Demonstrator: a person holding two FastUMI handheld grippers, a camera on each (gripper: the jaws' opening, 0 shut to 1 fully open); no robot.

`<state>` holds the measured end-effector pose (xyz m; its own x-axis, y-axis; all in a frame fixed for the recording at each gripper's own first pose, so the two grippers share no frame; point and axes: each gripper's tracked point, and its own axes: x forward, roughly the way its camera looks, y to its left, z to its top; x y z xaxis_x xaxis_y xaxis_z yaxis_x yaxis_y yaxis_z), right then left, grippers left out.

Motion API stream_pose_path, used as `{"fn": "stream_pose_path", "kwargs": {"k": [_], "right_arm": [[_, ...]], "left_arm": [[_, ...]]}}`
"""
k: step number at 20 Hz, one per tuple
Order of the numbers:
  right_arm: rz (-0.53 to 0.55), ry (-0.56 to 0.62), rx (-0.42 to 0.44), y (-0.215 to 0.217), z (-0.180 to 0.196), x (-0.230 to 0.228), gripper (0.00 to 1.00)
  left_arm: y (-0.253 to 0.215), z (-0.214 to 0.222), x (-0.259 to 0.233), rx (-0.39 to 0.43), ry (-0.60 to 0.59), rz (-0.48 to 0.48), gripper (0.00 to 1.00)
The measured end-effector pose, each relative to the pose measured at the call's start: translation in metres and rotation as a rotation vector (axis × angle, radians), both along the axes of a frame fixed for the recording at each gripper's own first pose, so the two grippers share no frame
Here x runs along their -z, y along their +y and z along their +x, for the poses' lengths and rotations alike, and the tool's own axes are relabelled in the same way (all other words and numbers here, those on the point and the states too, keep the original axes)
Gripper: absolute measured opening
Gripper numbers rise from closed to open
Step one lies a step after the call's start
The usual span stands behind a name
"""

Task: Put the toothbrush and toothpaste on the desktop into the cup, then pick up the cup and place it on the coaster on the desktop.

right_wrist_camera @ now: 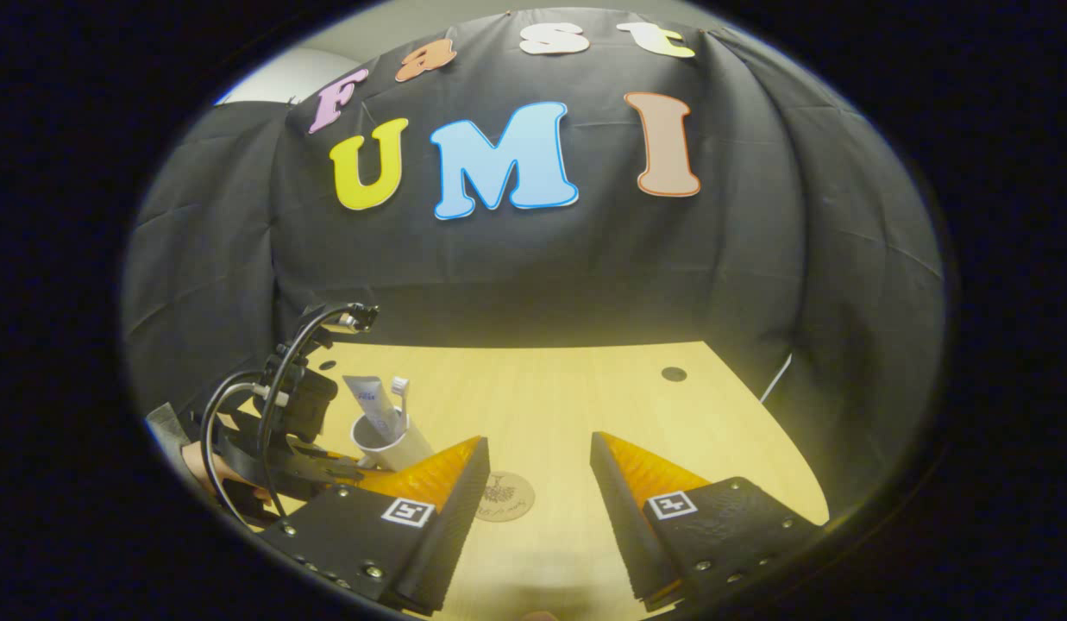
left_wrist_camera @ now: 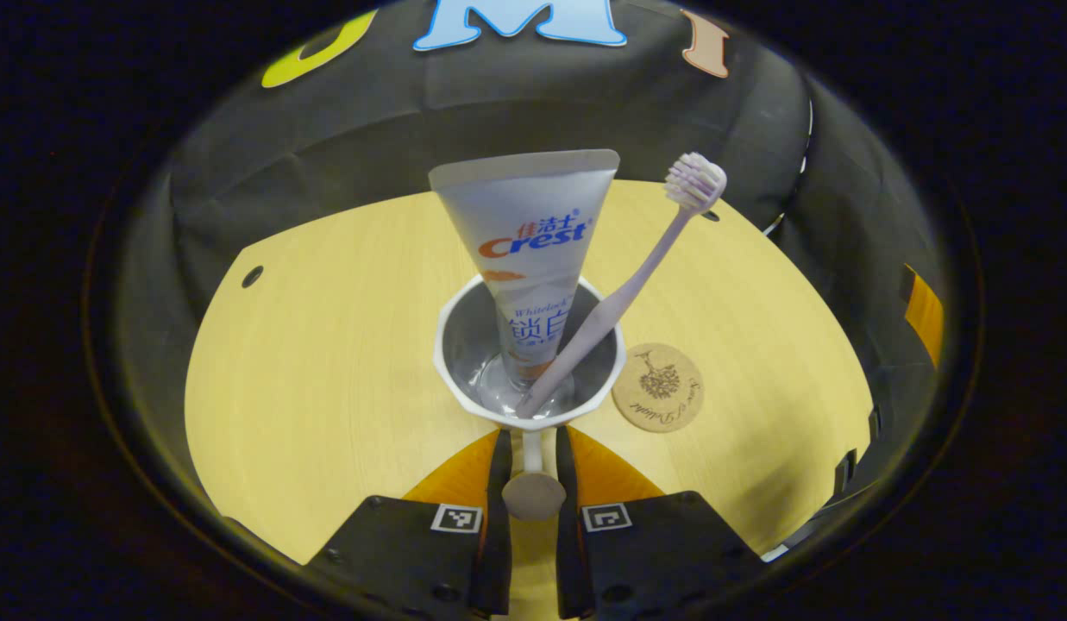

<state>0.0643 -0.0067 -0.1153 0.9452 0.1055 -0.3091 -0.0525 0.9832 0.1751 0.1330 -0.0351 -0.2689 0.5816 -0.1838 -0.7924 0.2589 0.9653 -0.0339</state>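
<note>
A white cup (left_wrist_camera: 464,379) holds the toothpaste tube (left_wrist_camera: 533,241) standing cap down and a pale purple toothbrush (left_wrist_camera: 637,267) leaning right, bristles up. My left gripper (left_wrist_camera: 533,435) is shut on the cup's handle (left_wrist_camera: 533,483), both fingers pressing its sides. The round cork coaster (left_wrist_camera: 658,386) lies on the desk just right of the cup. In the right gripper view my right gripper (right_wrist_camera: 540,448) hangs open above the desk, holding nothing. There the cup (right_wrist_camera: 388,447) leans at the left, held by the left gripper (right_wrist_camera: 291,431), with the coaster (right_wrist_camera: 503,498) between my right fingers.
The light wooden desktop (left_wrist_camera: 326,362) has small dark holes near its far corners (left_wrist_camera: 252,276). Black cloth walls close it in at the back and sides. A hand (right_wrist_camera: 207,470) holds the left gripper at the left edge.
</note>
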Motion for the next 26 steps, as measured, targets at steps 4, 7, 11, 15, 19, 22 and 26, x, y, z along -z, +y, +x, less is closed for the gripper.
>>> {"fn": "stream_pose_path", "kwargs": {"k": [4, 7, 11, 15, 19, 22, 26], "right_arm": [[-0.008, 0.007, 0.044, -0.02, -0.011, 0.003, 0.75], [0.0, 0.022, 0.085, -0.036, -0.021, 0.007, 0.75], [0.003, 0.03, 0.139, -0.057, -0.036, 0.009, 0.75], [0.004, 0.043, 0.18, -0.074, -0.049, 0.013, 0.75], [0.02, 0.059, 0.204, -0.083, -0.058, 0.017, 0.75], [0.031, 0.063, 0.205, -0.082, -0.059, 0.019, 0.75], [0.029, 0.063, 0.2, -0.081, -0.059, 0.017, 0.75]], "left_arm": [[-0.031, -0.001, -0.007, 0.046, -0.002, -0.017, 0.27], [-0.053, 0.0, -0.01, 0.084, 0.0, -0.022, 0.27], [-0.078, -0.004, -0.003, 0.117, 0.019, -0.029, 0.28], [-0.098, -0.004, 0.008, 0.135, 0.045, -0.026, 0.27], [-0.103, -0.006, 0.014, 0.142, 0.074, -0.014, 0.27], [-0.108, -0.01, 0.023, 0.153, 0.091, -0.001, 0.28], [-0.108, -0.012, 0.021, 0.167, 0.089, 0.03, 0.28]]}}
